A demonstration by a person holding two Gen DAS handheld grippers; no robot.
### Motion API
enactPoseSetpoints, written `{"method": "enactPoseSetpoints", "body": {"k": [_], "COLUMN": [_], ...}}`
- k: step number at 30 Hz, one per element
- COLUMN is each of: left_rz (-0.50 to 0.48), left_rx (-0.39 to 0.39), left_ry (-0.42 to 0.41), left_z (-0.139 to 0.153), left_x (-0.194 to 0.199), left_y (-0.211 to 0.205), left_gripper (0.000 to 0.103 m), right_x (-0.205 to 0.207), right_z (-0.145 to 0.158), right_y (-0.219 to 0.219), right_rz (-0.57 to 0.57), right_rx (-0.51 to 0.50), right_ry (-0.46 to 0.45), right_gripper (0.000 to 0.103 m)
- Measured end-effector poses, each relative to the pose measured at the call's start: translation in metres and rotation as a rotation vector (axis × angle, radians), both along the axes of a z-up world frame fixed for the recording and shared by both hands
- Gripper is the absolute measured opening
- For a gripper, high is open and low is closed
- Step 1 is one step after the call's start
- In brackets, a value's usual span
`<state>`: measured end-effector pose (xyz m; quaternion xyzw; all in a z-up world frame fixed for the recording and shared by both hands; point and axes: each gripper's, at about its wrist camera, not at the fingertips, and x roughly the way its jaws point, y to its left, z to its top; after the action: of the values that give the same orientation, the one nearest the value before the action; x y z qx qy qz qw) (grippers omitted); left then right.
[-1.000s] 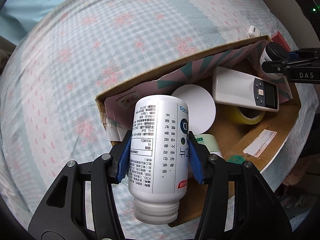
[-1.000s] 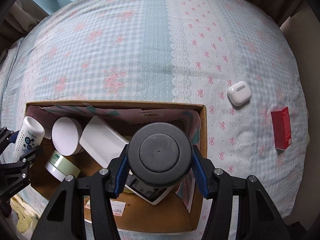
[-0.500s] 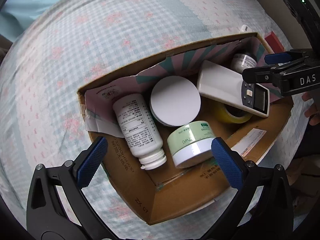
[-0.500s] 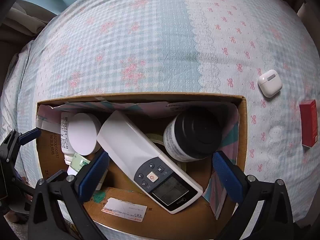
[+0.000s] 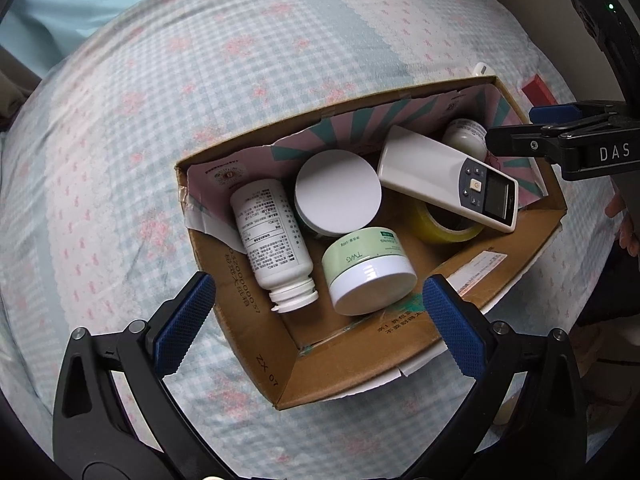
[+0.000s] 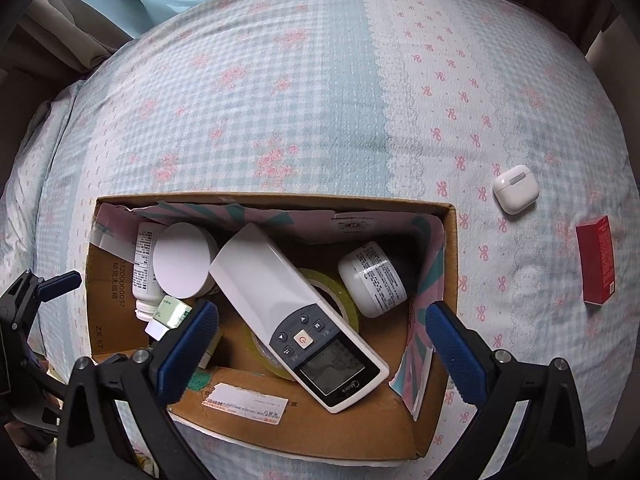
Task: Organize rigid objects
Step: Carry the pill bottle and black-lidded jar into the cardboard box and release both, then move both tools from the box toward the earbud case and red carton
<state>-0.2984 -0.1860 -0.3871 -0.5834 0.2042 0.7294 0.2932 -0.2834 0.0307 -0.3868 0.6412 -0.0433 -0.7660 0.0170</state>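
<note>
An open cardboard box (image 5: 256, 344) sits on the bed (image 6: 304, 112), just beyond and below both tongs. Inside lie a white bottle (image 5: 272, 236) on its side, a white-lidded jar (image 5: 338, 194), a green jar (image 5: 368, 268), a white remote (image 6: 296, 312) slanted over a tape roll (image 5: 444, 228), and a dark-capped jar (image 6: 374, 280). The left tongs (image 5: 316, 320) and right tongs (image 6: 320, 340) point steeply down over the box, jaws spread wide, holding nothing. Right of the right tongs, an earbud case (image 6: 515, 189) and a red box (image 6: 596, 260) lie on the bed.
</note>
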Motion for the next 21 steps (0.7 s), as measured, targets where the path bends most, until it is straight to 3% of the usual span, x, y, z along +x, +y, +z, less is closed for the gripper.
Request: {"method": "enactPoseSetpoints", "body": {"k": [10, 21], "left_rz": [0.059, 0.084], "left_rx": [0.034, 0.051], "left_ry": [0.068, 0.156], "left_z": [0.062, 0.124], "left_x": [0.021, 0.064], "left_y": [-0.004, 0.030], "left_gripper": [0.103, 0.103], "right_x": [0.025, 0.076], "right_z": [0.055, 0.134], "right_y": [-0.002, 0.025], "right_rz": [0.043, 0.074], "right_rx": [0.073, 0.113], "right_ry": [0.052, 0.208], "right_gripper": [0.103, 0.103]}}
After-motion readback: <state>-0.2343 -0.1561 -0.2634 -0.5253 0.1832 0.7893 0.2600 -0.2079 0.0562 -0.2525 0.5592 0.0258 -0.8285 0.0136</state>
